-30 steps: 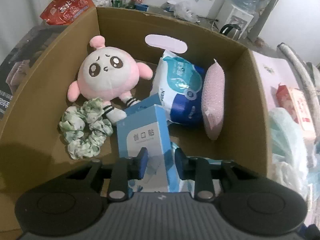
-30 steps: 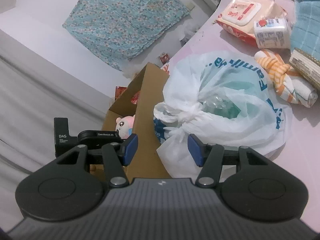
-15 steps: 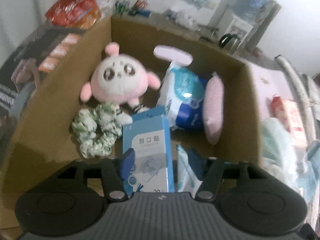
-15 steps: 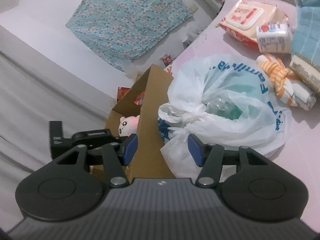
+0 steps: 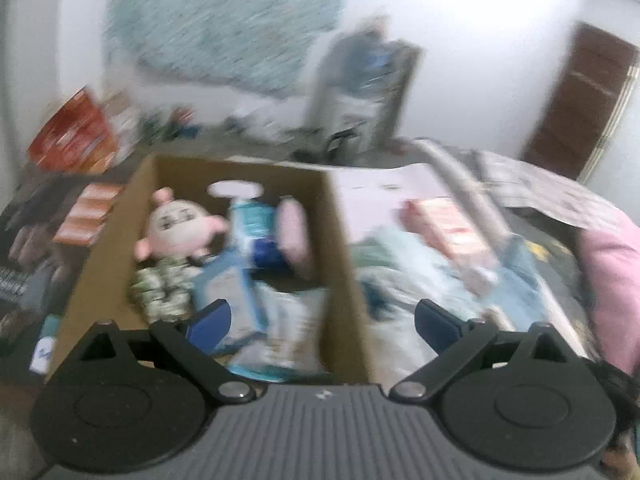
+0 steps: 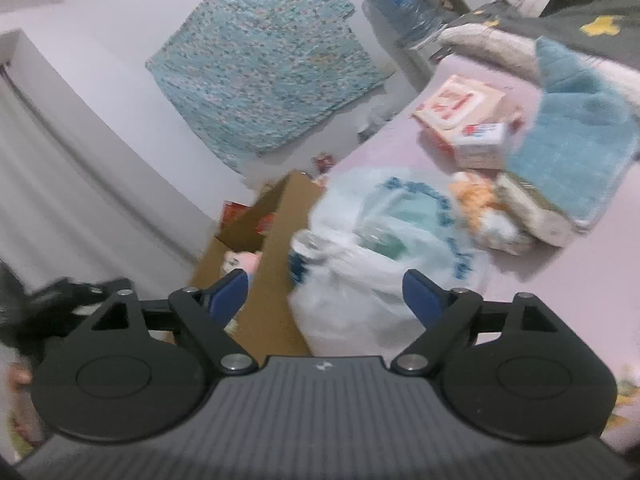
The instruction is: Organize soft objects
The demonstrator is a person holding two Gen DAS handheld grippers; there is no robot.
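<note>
Opening empty, left gripper (image 5: 322, 318) and right gripper (image 6: 324, 294) hung above brown cardboard box (image 5: 340, 248) already holding pink plush doll (image 5: 178, 226); white plastic bag (image 6: 380, 256) remained outside.

Right claw (image 6: 325, 294) opening, nothing between its jaws, aimed at white plastic bag (image 6: 384, 248) just beside cardboard box (image 6: 276, 240).

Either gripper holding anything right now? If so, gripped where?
Nothing held. The left gripper is opening above the cardboard box, nothing between its pads. The right gripper is opening in front of the white plastic bag, not gripping it.
</note>
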